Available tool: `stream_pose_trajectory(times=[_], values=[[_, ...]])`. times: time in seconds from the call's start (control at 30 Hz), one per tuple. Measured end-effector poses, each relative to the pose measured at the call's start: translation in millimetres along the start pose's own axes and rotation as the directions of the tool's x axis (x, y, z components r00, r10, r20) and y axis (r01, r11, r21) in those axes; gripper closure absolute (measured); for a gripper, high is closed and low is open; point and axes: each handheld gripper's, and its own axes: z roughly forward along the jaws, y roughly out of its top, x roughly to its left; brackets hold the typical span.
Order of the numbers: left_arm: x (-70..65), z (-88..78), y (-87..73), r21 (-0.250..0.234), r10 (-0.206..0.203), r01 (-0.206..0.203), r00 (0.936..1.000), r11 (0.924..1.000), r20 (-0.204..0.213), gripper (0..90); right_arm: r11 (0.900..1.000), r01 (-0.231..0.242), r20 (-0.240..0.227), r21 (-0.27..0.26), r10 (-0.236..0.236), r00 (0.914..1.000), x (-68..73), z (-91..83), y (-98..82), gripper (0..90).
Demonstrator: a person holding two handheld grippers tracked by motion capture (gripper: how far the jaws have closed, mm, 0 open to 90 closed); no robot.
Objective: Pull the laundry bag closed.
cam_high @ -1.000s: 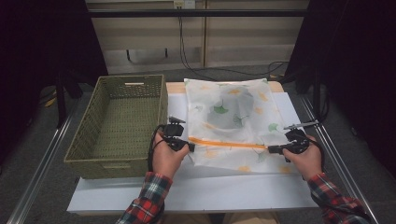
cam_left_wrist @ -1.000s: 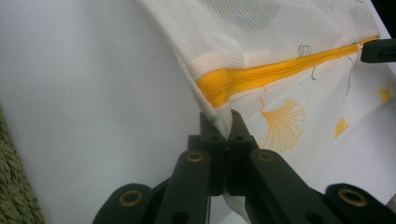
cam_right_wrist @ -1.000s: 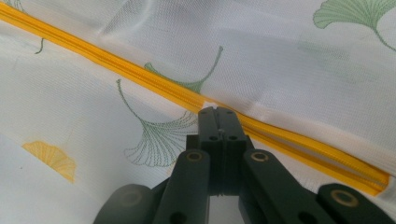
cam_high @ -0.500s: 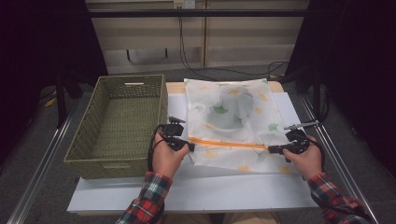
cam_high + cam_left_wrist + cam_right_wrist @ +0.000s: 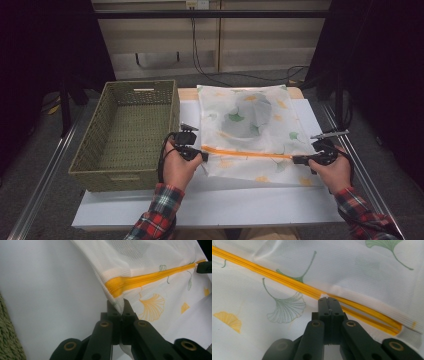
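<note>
Right now my left gripper (image 5: 119,305) is clamped shut on the corner of the mesh laundry bag (image 5: 250,130), pinching the white fabric just below the closed end of its orange zipper (image 5: 247,153); in the left gripper view a fold of mesh runs down between the jaws. My right gripper (image 5: 329,302) is closed too, its jaw tips nipped onto what looks like the zipper pull, near the far end where the two rows of orange teeth stand slightly apart. The bag lies flat on the table, printed with green and yellow ginkgo leaves, with a bundled garment (image 5: 247,117) showing dimly through the upper half. I judge it light and very soft: the mesh will stretch and pucker rather than resist, so a hold on loose fabric would just bunch up. The firm places to take it are the stitched zipper tape, the pull tab and the hemmed corners, and the corner grip should keep the zipper line taut while the other end is worked. The thin weave could snag on the jaws if dragged sideways. Beneath it is a white board (image 5: 210,202) over a wooden tabletop (image 5: 187,93), smooth enough for the bag to slide. A woven green basket (image 5: 127,132) sits empty just beside the bag, to its left in the high view. Beyond are pale cabinet panels, trailing cables on the floor and dark surroundings.
</note>
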Motion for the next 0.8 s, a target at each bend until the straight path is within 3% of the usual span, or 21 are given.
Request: stream_pose_trajectory(times=[0.27,0.8], values=[[3.0,-0.7,1.2,0.003,-0.011,0.011,0.9999,0.9999,0.001,89.3,0.999,-0.026,0.015,-0.02,0.026,0.9995,-11.7,-6.7,-2.7,90.0],[3.7,-1.2,2.1,0.008,-0.005,0.005,1.0,1.0,0.002,89.3,0.998,-0.05,0.03,-0.024,0.05,0.9983,-19.8,-11.4,-6.7,90.0]])
